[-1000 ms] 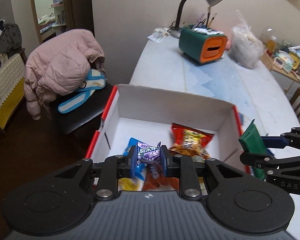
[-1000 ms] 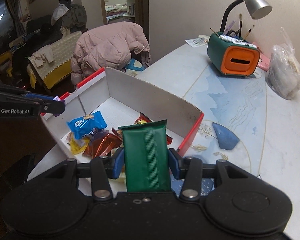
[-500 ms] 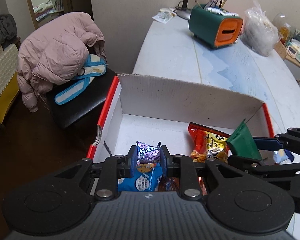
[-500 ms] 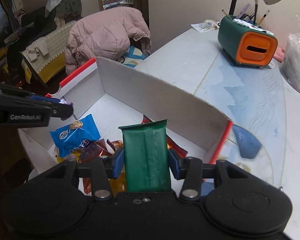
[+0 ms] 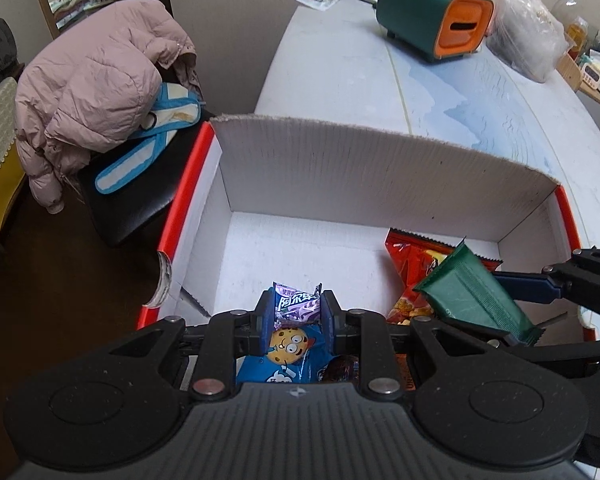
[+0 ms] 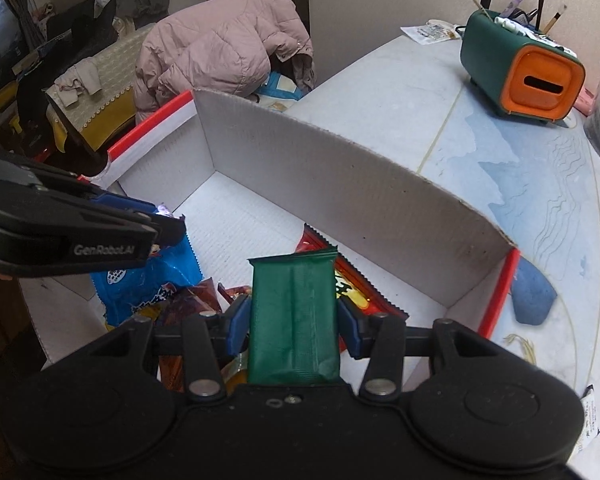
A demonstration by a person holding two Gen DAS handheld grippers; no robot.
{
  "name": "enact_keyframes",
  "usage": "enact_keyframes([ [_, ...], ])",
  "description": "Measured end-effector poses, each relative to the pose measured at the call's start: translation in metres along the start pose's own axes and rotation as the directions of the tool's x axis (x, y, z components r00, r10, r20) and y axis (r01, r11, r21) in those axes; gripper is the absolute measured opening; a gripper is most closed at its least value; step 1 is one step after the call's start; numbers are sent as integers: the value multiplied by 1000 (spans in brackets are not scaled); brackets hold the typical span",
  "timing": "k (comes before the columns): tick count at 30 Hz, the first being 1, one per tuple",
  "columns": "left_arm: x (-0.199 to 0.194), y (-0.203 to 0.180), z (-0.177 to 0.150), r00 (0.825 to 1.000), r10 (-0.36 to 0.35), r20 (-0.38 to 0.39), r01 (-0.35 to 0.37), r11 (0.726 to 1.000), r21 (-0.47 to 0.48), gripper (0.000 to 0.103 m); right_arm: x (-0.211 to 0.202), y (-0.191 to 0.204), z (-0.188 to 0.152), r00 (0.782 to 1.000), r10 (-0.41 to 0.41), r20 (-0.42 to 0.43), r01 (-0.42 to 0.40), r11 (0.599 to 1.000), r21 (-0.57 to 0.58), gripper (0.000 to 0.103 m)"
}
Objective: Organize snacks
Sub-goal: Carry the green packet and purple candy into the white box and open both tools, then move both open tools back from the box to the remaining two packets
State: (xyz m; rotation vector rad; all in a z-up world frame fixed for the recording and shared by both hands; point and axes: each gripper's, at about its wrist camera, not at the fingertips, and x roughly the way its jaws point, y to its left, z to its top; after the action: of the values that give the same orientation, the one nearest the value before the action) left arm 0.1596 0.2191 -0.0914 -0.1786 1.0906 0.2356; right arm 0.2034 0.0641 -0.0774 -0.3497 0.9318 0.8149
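A white cardboard box (image 5: pixel 340 168) (image 6: pixel 340 184) with red edges stands on the table and holds several snack packets. My left gripper (image 5: pixel 297 312) (image 6: pixel 156 226) is shut on a small purple candy packet (image 5: pixel 296 305), hovering over a blue cookie packet (image 5: pixel 288 356) (image 6: pixel 156 280) in the box. My right gripper (image 6: pixel 294 316) (image 5: pixel 512 292) is shut on a green wrapper bar (image 6: pixel 294 312) (image 5: pixel 476 292), held above a red chip bag (image 5: pixel 416 264) (image 6: pixel 352 284) inside the box. Brown packets (image 6: pixel 192 300) lie under the right gripper.
A green and orange pen holder (image 5: pixel 432 20) (image 6: pixel 520 68) and a clear plastic bag (image 5: pixel 528 40) stand at the table's far end. A pink jacket (image 5: pixel 92 84) (image 6: pixel 220 52) lies on a chair left of the box. A blue patch (image 6: pixel 534 296) marks the tabletop.
Both grippers have come forward and down over the box, each still holding its packet. The box now fills more of both views and the lamp has left the left wrist view.
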Motion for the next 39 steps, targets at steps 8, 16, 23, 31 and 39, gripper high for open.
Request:
enact_keyframes([
  [8,4,0,0,1000,6,-9,-6,1000,1,25,-1,-3,-1,1000,22,0,-22,1000,17,52],
  [16,-10,1,-3,1000,-9,19,9,1000,-13,30,-17,-4,-5,998,49,25,-50,999,21,54],
  [23,-37,-2,-8,996,-34,82,36,999,-18,46,-42,-4,-10,995,69,71,-70,997,24,67],
  [31,-69,-20,-18,987,-79,143,76,997,30,47,-78,-12,-21,988,78,135,-85,995,46,71],
  [39,-96,-44,-30,971,-142,193,130,989,74,57,-113,-24,-37,978,84,193,-97,994,58,84],
])
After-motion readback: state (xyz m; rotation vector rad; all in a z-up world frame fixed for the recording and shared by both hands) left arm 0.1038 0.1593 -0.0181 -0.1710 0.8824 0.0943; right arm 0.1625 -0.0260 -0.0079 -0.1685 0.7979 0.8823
